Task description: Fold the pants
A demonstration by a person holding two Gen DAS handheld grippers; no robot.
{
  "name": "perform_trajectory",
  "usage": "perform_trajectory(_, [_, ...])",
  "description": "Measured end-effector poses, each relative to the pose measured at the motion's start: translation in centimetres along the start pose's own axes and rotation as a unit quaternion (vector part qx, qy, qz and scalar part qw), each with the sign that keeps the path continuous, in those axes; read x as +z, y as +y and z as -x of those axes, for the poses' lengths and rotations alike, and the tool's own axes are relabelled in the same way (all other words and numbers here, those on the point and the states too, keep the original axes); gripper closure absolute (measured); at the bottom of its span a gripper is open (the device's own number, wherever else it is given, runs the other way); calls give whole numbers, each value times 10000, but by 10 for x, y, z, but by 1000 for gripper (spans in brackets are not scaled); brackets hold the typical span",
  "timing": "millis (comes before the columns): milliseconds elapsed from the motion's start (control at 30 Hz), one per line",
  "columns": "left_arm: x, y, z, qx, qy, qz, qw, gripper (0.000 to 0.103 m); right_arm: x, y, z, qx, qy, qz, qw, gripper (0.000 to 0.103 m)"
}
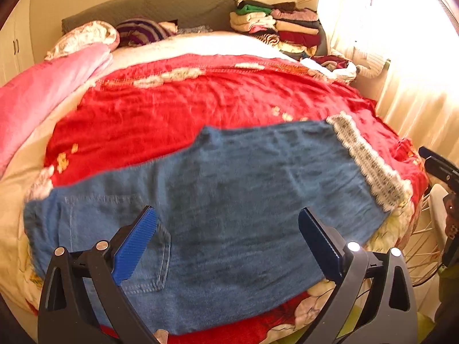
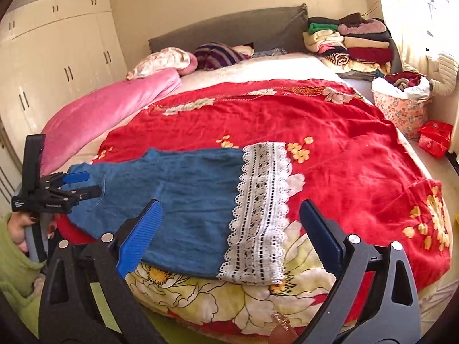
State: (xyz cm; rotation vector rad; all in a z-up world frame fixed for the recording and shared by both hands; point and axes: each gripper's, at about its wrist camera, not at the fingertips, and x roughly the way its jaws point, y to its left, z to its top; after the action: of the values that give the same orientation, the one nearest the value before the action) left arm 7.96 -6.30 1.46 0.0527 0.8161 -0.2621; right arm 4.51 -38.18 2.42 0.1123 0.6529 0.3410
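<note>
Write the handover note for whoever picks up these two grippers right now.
Left gripper: open, holds nothing, above the pocket end of the pants.
Right gripper: open, holds nothing, above the lace cuffs.
Pants: flat on the red blanket near the bed's front edge, legs apparently laid one over the other.
Done: seemingly the lengthwise fold.
Left: probably fold cuffs toward the waist, then smooth.
</note>
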Motion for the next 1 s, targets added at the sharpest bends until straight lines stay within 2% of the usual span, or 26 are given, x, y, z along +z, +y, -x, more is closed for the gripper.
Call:
perform_trajectory(200, [31, -10, 12, -61, -288, -123, 9995, 5, 3, -17, 13, 28, -178, -258, 9995, 11])
perform_trajectory(300, [44, -15, 10, -61, -298, -207, 9993, 5, 2, -23, 17, -34, -262, -287, 9992, 11])
perform_trajectory(467, [68, -27, 2, -199, -322, -381, 9986, 5, -3, -27, 11, -28, -177, -336, 9993, 10])
perform_trajectory(567, [82, -38, -5, -261, -351, -558, 9975, 5, -6, -27, 6, 157, -133, -452, 9988, 10])
perform_trajectory(733, [107, -61, -22, -499, -333, -856, 9945, 5, -8, -23, -6, 276, -1, -454, 9986, 10])
perform_trajectory(1000, [130, -94, -65, -810, -95, -1245, 9889, 5, -11, -29, -17, 99, 108, -573, 9982, 9])
